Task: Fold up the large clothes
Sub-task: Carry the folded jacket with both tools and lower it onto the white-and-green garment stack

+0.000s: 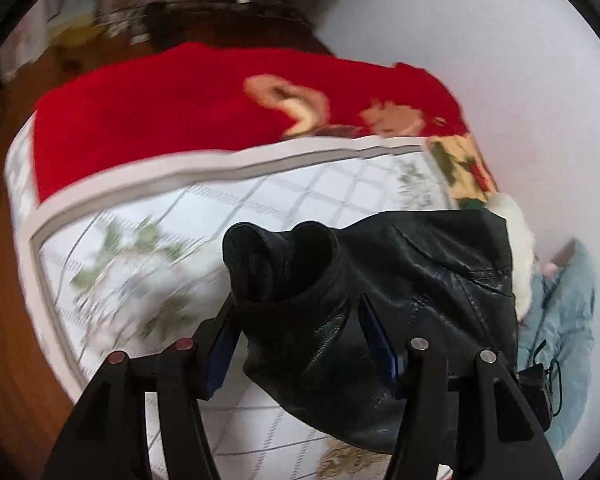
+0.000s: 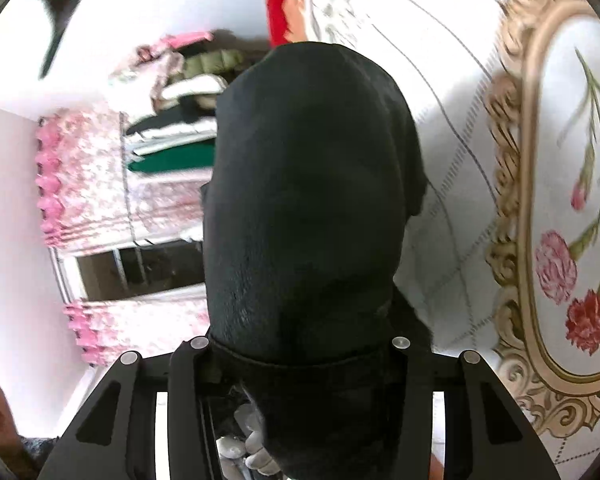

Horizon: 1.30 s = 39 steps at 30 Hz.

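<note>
Your left gripper [image 1: 300,320] was clamped on a bunched cuff of the black leather jacket [image 1: 420,280], its blue-padded fingers [image 1: 374,336] pressing the fold from both sides above the white quilted bedspread [image 1: 140,248]. Your right gripper [image 2: 300,344] held more of that jacket [image 2: 308,200]; dark fabric hid its fingertips, so I cannot tell its opening.
</note>
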Each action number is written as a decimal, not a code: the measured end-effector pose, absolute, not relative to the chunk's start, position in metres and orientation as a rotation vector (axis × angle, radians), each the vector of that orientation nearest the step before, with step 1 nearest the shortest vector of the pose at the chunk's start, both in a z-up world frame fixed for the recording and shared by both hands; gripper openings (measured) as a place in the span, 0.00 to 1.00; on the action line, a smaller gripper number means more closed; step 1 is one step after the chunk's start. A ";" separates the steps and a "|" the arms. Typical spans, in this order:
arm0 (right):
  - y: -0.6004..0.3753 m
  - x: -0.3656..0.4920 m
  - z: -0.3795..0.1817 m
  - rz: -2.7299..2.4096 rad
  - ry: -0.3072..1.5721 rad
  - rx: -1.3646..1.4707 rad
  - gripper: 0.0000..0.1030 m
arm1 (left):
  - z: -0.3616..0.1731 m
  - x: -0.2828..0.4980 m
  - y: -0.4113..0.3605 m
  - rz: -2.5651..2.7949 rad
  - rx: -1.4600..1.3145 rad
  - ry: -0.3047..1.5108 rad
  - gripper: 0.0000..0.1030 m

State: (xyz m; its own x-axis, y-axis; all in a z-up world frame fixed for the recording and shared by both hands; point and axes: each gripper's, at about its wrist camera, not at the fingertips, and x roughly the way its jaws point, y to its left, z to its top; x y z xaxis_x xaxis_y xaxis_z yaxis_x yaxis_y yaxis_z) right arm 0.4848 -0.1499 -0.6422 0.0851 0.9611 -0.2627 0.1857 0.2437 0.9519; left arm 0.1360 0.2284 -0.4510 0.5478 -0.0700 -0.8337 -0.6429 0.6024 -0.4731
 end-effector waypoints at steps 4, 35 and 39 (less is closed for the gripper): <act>-0.161 0.507 -0.611 0.847 1.253 1.219 0.48 | -0.422 0.188 0.221 0.295 -0.817 0.920 0.53; -0.371 0.883 -0.603 0.611 1.134 1.302 0.60 | -0.459 0.606 0.052 -0.021 -0.622 0.975 0.58; -0.354 0.879 -0.572 0.462 1.221 1.062 0.77 | -0.444 0.600 0.043 0.011 -0.493 0.976 0.98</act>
State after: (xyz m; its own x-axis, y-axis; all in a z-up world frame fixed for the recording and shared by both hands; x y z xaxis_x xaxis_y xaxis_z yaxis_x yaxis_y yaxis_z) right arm 0.8791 -0.3545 -0.5719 0.3305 0.7822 -0.5281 0.2365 0.4731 0.8487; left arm 0.6005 0.0428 -0.4444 0.5689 -0.2084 -0.7955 -0.2267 0.8901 -0.3953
